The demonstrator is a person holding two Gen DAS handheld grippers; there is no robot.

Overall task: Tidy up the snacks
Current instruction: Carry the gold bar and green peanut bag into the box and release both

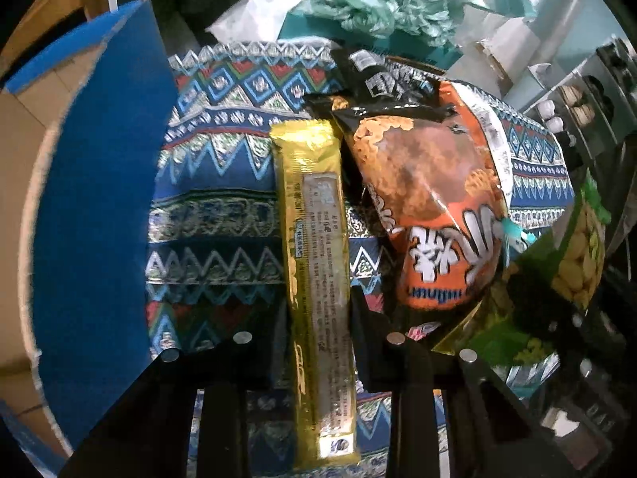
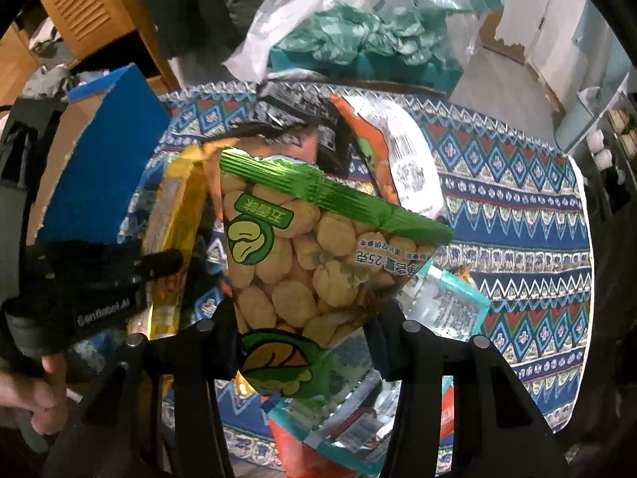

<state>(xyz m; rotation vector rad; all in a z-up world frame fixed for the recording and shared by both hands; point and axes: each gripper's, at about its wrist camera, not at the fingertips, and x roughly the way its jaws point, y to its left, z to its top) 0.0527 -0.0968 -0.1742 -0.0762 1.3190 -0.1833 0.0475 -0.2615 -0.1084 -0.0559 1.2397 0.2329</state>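
Gold wrapper's (image 1: 314, 263) small print blurred past reading, orange bag (image 1: 442, 207) half hiding a black packet (image 1: 378, 75) beyond the left hand-held gripper (image 1: 318, 342), blue box (image 1: 95, 199) cut off at its left

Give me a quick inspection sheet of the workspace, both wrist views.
Surface: patterned tablecloth on a table.
Job's things: gold snack bar; green bean snack pack; orange snack bag; black packet; teal-edged packets.
Clutter: white plastic bags and green plastic behind the table.
Grippers: left gripper shut on the gold bar; right gripper shut on the green pack.
Cables: nothing seen.
Surroundings: blue cardboard box; wooden cabinet.
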